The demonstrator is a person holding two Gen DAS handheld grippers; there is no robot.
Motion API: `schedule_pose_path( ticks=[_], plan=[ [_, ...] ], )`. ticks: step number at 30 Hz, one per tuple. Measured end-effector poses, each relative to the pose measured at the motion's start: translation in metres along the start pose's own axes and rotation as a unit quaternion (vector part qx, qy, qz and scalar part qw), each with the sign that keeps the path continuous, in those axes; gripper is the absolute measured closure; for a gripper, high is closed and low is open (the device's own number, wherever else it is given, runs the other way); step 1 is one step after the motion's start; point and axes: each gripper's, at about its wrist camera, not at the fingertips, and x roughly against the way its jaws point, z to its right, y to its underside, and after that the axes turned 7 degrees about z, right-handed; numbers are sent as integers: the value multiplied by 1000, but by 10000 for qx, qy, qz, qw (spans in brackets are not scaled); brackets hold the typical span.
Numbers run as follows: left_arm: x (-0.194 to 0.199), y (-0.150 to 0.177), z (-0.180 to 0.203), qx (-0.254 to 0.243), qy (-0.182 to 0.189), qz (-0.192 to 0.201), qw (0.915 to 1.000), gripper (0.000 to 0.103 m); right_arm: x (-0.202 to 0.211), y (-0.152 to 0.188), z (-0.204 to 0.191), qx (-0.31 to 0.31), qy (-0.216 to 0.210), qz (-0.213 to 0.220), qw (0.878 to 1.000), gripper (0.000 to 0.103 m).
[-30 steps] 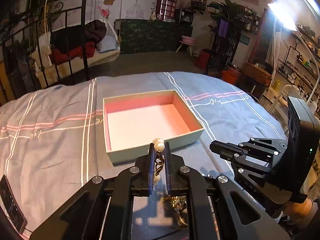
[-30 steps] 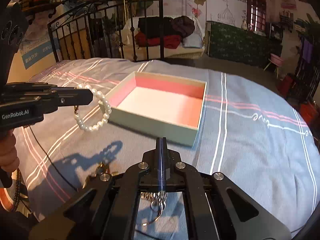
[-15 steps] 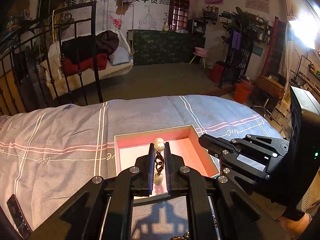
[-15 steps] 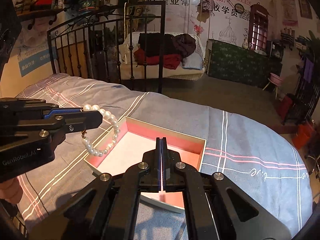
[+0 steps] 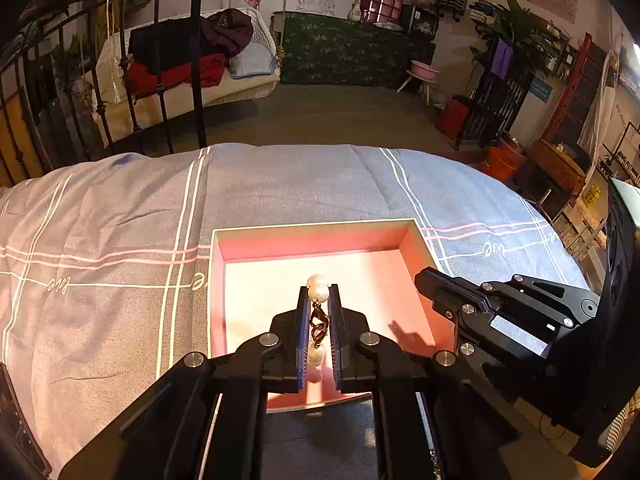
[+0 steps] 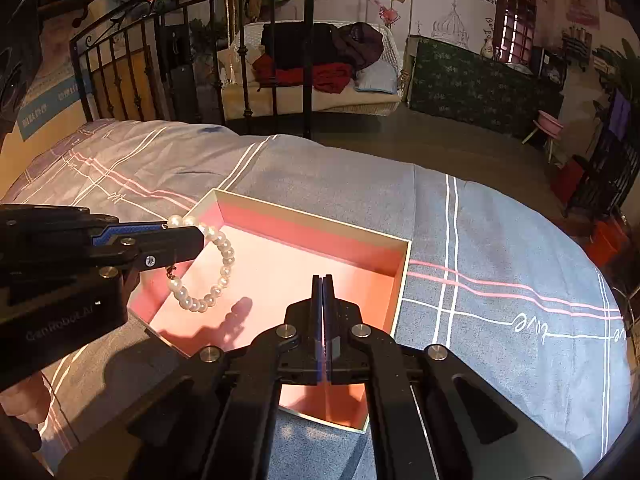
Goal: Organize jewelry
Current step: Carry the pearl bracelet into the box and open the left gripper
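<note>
An open box with a pink inside (image 5: pixel 312 246) (image 6: pixel 304 236) lies on the bed. My left gripper (image 5: pixel 318 292) (image 6: pixel 188 240) is shut on a pearl bracelet (image 5: pixel 318 284) (image 6: pixel 218 276) near its dark clasp and holds it above the box's inside; the loop hangs free over the pink floor. My right gripper (image 6: pixel 322 280) (image 5: pixel 424 280) is shut with nothing seen between its fingers, and hovers over the box's right part.
The bed has a grey-blue cover with white and pink stripes (image 5: pixel 120 240) (image 6: pixel 500 260). A black iron bed frame (image 6: pixel 192 60) stands at the far end. A dark flat object (image 5: pixel 16 420) lies at the cover's left edge.
Both grippers moved forward over the box. The bracelet, held before the box's near side a second ago, now hangs above its pink floor. The jewelry on the cover below is out of view.
</note>
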Motion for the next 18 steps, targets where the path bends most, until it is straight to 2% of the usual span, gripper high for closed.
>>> schedule_pose_path(
  ticks=[10,11,12,13,14,15,16,17,18],
  plan=[
    [-6,7,1,36,-137,-202,9997,94,-5,13,0,80,25,-144,9999,102],
    [-5,6,1,67,-165,-206,9996,86,-4,15,1,79,34,-142,9999,102],
    [-2,4,-1,115,-205,-192,9995,56,-3,14,1,80,49,-166,9998,101],
    [2,1,-4,182,-250,-118,9995,37,-3,15,3,69,107,-186,9997,98],
    [10,-1,-6,259,-295,77,9992,13,-2,14,4,35,167,-184,9997,80],
    [19,-4,-8,308,-355,299,9984,8,-1,13,6,-4,185,-158,9997,37],
    [27,-8,-9,311,-381,434,9978,7,4,11,7,-29,239,-48,9997,15],
    [34,-12,-9,304,-373,516,9975,6,12,11,8,-16,343,153,9993,7],
    [40,-15,-8,307,-350,596,9971,6,19,10,9,14,451,292,9986,7]
  ],
)
